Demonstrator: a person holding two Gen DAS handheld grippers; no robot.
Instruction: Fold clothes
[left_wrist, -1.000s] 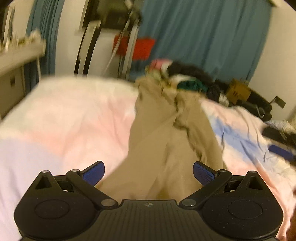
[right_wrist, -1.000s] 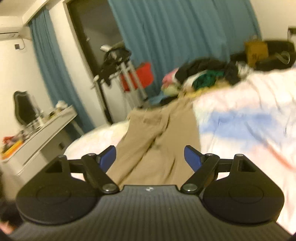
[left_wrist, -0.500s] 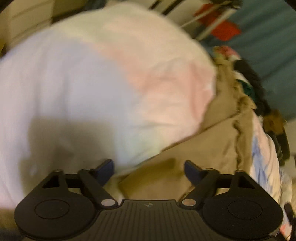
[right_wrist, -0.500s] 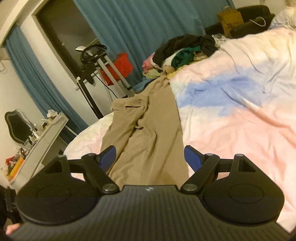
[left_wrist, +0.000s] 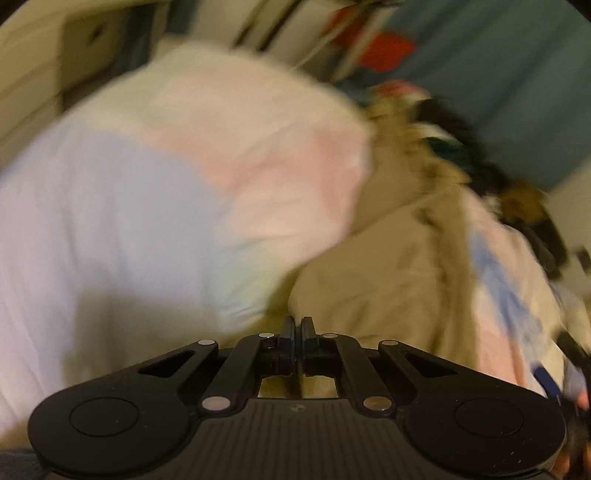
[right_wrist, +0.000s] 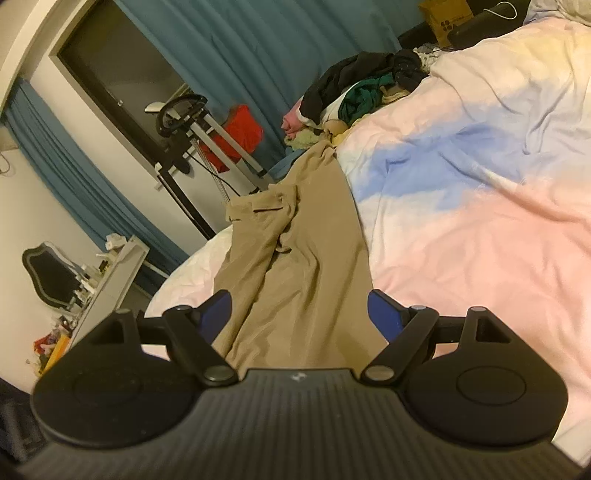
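Tan trousers (right_wrist: 299, 266) lie lengthwise on the pastel bedspread (right_wrist: 480, 229), waistband at the far end near the bed's edge. In the blurred left wrist view the trousers (left_wrist: 388, 266) spread ahead and to the right. My left gripper (left_wrist: 296, 325) has its jaws closed together at the near hem corner of the trousers; the fabric between the pads is hidden. My right gripper (right_wrist: 299, 314) is open, its blue pads (right_wrist: 382, 314) on either side of the near trouser leg, just above the cloth.
A pile of dark, green and pink clothes (right_wrist: 354, 96) sits at the far end of the bed. An exercise machine (right_wrist: 192, 129) and teal curtains (right_wrist: 240, 55) stand beyond. A white dresser (right_wrist: 107, 280) is at the left. A cardboard box (right_wrist: 445, 14) is far right.
My left gripper went from wide open to closed at the trousers' near hem, after swinging down toward the bedspread. My right gripper stayed open and drew a little closer to the trouser leg.
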